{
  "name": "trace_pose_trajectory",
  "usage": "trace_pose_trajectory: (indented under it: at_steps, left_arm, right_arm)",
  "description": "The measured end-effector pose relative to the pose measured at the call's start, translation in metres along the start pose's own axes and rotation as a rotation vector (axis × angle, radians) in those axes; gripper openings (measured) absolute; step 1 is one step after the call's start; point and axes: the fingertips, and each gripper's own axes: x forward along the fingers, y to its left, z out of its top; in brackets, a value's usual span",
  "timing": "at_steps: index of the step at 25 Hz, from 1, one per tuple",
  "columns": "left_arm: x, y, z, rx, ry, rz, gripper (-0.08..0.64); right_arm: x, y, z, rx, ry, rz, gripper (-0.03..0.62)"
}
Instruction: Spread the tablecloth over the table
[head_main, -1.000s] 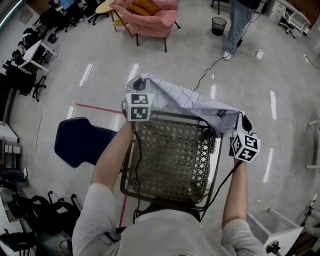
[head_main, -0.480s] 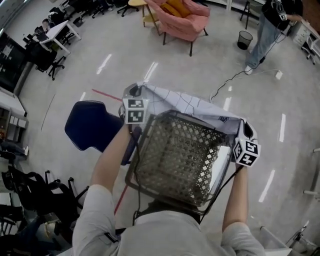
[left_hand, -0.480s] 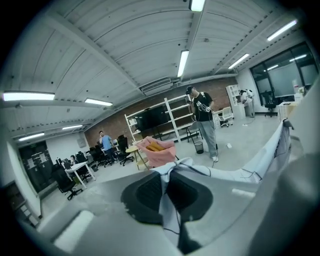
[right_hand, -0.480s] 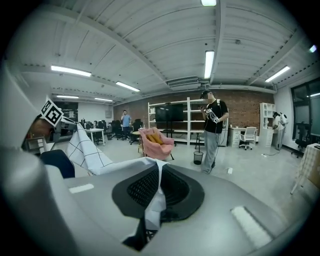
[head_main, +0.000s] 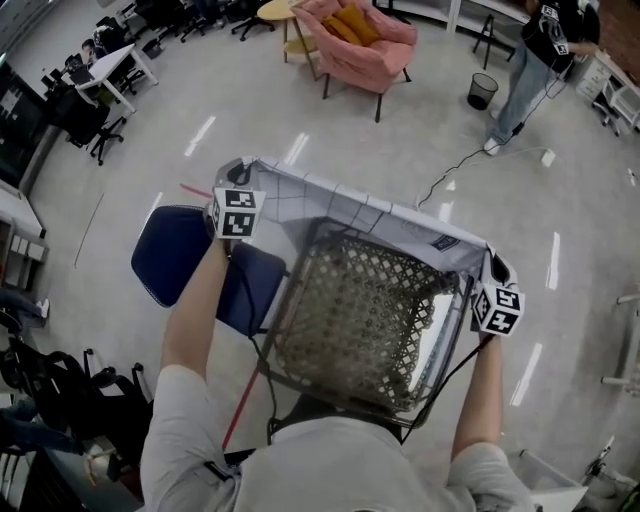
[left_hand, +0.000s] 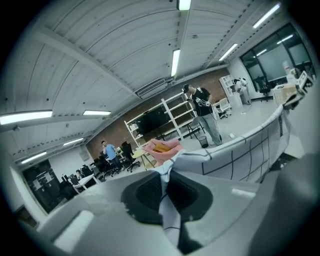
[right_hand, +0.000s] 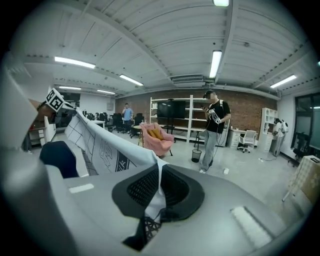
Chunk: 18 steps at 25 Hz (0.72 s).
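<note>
The tablecloth (head_main: 380, 215) hangs stretched between my two grippers in front of me. Its top band is white with a thin dark grid, and the hanging part (head_main: 360, 315) shows a lattice print. My left gripper (head_main: 238, 178) is shut on the upper left corner, and in the left gripper view the cloth (left_hand: 240, 155) runs off to the right from the left gripper (left_hand: 165, 192). My right gripper (head_main: 492, 264) is shut on the upper right corner. In the right gripper view the cloth (right_hand: 102, 145) stretches away to the left from the right gripper (right_hand: 159, 192). No table is in view.
A dark blue chair (head_main: 185, 262) stands on the floor below my left arm. Farther off are a pink armchair (head_main: 355, 35), a black bin (head_main: 483, 86) and a standing person (head_main: 545, 45). A cable (head_main: 445, 170) lies across the glossy floor. Desks and office chairs (head_main: 95, 75) line the left.
My left gripper has swung out to the left with its corner, pulling the cloth's top edge wider and straighter. The right gripper has shifted only slightly. The view has turned, bringing the blue chair under my left arm.
</note>
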Motion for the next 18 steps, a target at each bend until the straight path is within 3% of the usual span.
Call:
trace_pose_trajectory:
  at_steps: [5, 8, 13, 18]
  left_arm:
    - [0.002, 0.002, 0.007, 0.18, -0.015, -0.096, 0.023]
    - [0.0, 0.016, 0.018, 0.275, -0.023, -0.163, 0.023]
    - [-0.01, 0.02, 0.001, 0.289, -0.011, -0.201, 0.023]
    - [-0.028, -0.024, -0.05, 0.182, 0.006, -0.243, 0.023]
  right_arm:
    - [-0.01, 0.003, -0.004, 0.043, 0.021, -0.027, 0.009]
    - [-0.02, 0.017, 0.001, 0.016, 0.012, -0.018, 0.009]
    - [-0.034, 0.031, -0.003, 0.02, 0.017, -0.067, 0.009]
    - [-0.053, 0.013, -0.016, 0.032, 0.041, -0.144, 0.009]
